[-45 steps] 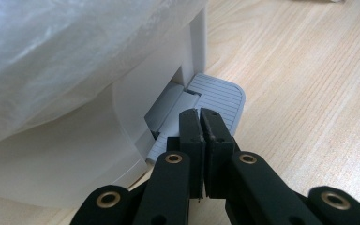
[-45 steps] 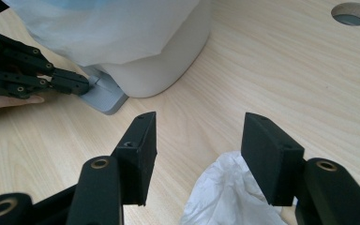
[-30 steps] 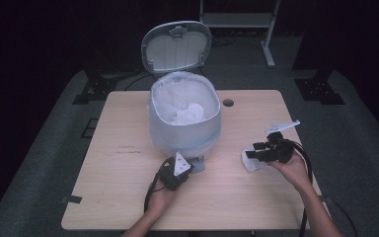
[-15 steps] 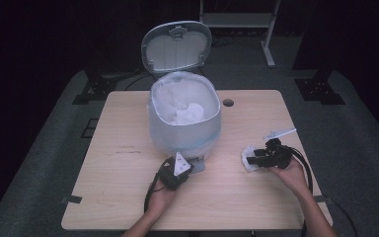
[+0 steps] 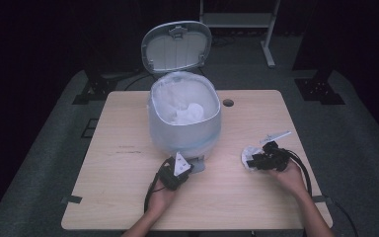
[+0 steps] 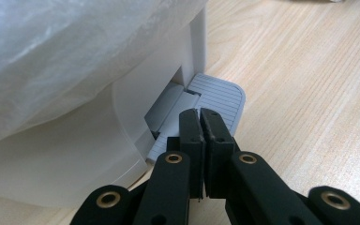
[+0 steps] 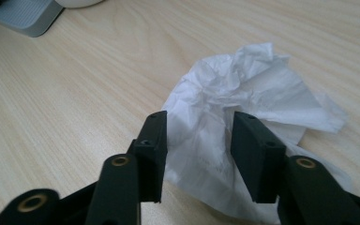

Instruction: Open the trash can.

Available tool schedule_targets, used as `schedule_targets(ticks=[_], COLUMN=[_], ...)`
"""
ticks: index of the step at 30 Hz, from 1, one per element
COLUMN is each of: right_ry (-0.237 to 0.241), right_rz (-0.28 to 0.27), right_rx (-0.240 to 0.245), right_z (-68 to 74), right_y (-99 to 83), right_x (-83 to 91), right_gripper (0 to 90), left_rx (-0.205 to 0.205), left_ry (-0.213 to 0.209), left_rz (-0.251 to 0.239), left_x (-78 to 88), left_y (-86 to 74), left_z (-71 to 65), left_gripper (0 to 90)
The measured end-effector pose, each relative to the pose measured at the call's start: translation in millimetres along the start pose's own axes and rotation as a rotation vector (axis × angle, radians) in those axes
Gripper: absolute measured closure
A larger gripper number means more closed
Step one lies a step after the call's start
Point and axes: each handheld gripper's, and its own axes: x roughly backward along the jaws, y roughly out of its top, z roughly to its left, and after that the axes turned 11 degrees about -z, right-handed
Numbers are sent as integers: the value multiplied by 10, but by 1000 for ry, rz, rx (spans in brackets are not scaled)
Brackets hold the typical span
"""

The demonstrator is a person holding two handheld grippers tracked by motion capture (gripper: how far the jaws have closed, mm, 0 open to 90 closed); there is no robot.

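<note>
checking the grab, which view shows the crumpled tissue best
The right gripper view: the crumpled tissue lies close up on the table, its near part between the right gripper jaws, which have just been closing. The high view shows it as a small white patch beside that gripper. The left gripper view looks at the bin pedal.

Crumpled white tissue (image 7: pixel 243 108) lies on the wooden table — right of the open pedal bin (image 5: pixel 185 123).
</note>
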Motion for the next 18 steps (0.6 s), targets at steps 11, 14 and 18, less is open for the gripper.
schedule_targets(ticks=[11,14,18], right_ry=[0,1,3], right_rz=[6,10,11], right_rx=[5,13,20], right_z=[4,13,16], right_y=[-30,-28,-29], right_x=[-7,-10,-14], right_gripper=[707,741,775], left_rx=[4,4,6], left_ry=[2,2,2], left_rz=[0,0,-1], left_x=[0,1,0], left_y=[0,0,0], left_z=[2,2,3], left_gripper=[878,878,878])
